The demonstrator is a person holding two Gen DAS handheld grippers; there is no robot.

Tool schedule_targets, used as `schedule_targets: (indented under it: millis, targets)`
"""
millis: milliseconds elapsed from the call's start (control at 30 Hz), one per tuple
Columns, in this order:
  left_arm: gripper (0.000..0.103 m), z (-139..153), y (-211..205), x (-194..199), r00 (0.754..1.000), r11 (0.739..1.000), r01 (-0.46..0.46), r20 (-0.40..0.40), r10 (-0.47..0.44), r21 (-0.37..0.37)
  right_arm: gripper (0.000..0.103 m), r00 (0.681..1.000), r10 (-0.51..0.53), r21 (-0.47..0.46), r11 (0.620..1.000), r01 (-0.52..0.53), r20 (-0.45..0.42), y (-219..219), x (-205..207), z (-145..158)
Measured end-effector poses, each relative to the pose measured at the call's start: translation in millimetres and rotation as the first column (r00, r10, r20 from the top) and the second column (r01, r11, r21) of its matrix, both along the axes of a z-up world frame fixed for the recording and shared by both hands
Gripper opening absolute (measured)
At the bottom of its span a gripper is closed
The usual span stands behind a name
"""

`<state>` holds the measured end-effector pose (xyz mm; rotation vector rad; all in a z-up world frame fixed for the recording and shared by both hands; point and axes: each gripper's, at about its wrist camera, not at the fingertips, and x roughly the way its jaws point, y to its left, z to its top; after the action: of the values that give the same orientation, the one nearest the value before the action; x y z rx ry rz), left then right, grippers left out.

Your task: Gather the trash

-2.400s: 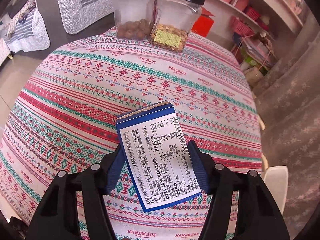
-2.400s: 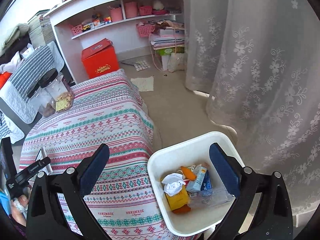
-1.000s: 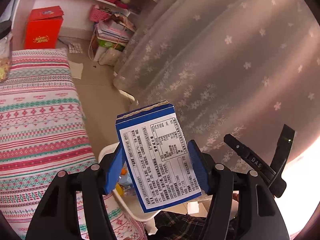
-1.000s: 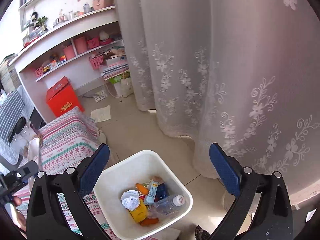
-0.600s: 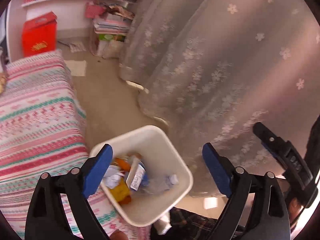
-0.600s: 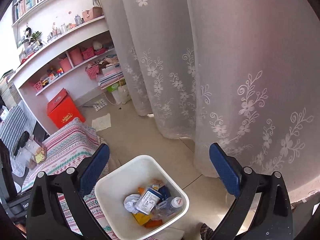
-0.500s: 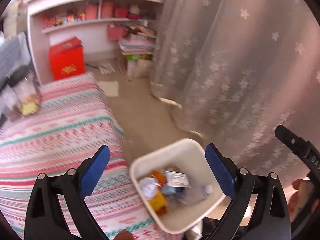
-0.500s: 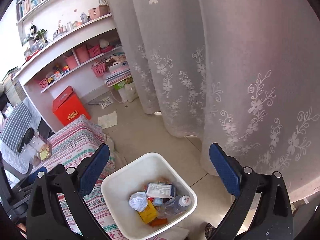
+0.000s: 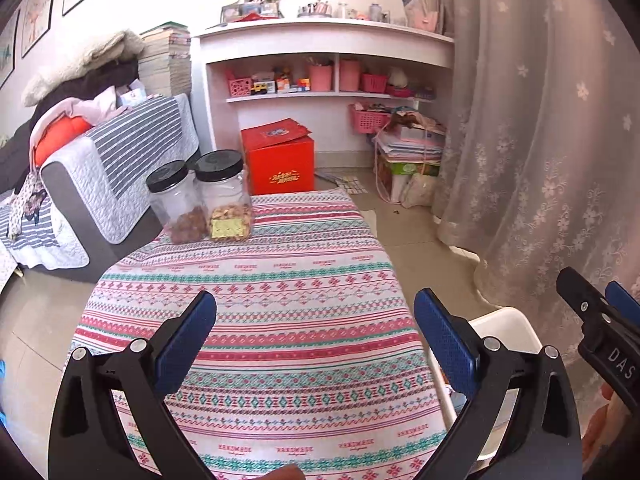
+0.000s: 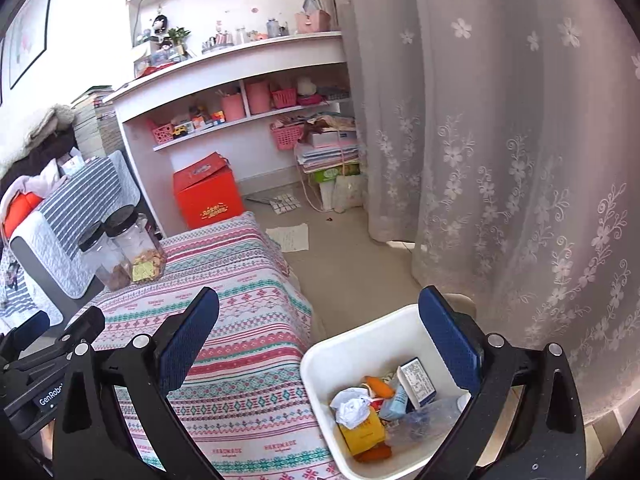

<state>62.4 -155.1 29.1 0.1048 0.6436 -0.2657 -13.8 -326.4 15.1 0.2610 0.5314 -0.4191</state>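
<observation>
Left gripper (image 9: 314, 338) is spread wide and empty above the table's (image 9: 280, 280) striped cloth. Right gripper (image 10: 318, 338) is likewise spread and empty, hovering over the white bin (image 10: 320, 364) just off the table's right edge. The blue carton (image 10: 418, 382) lies in the bin on other trash. Two jars (image 9: 200, 200) stand at the far left corner. Risk: a sweep there could topple them.

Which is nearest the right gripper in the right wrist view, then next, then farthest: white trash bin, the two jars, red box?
1. White trash bin: directly below the right gripper, toward its right finger.
2. Two jars: on the striped tablecloth, far left end.
3. Red box: on the floor beyond the table, below the shelves.
</observation>
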Motion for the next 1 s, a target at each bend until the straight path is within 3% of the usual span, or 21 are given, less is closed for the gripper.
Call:
schedule_targets:
  millis: [167, 433, 733, 1000]
  targets:
    - [0.096, -13.3, 41.2, 5.3, 0.998, 0.997, -0.068, 0.012, 0.068, -0.04, 0.096, 0.999, 0.049, -0.046, 0.998, -0.049, -0.01, 34.3, 16.4, -5.9]
    - [0.096, -19.5, 82.4, 15.3, 0.992, 0.991, -0.127, -0.013, 0.126, -0.04, 0.096, 0.995, 0.089, -0.026, 0.996, -0.09, -0.042, 68.8, 44.1, -11.6]
    - [0.096, -10.5, 101.7, 10.2, 0.983, 0.982, -0.182, 0.001, 0.182, -0.042, 0.096, 0.993, 0.117, -0.082, 0.989, -0.119, -0.033, 95.8, 51.1, -11.2]
    - [0.096, -12.6, 105.0, 13.3, 0.981, 0.98, -0.195, -0.023, 0.194, -0.044, 0.096, 0.991, 0.126, -0.07, 0.989, -0.128, -0.033, 93.6, 53.6, -13.0]
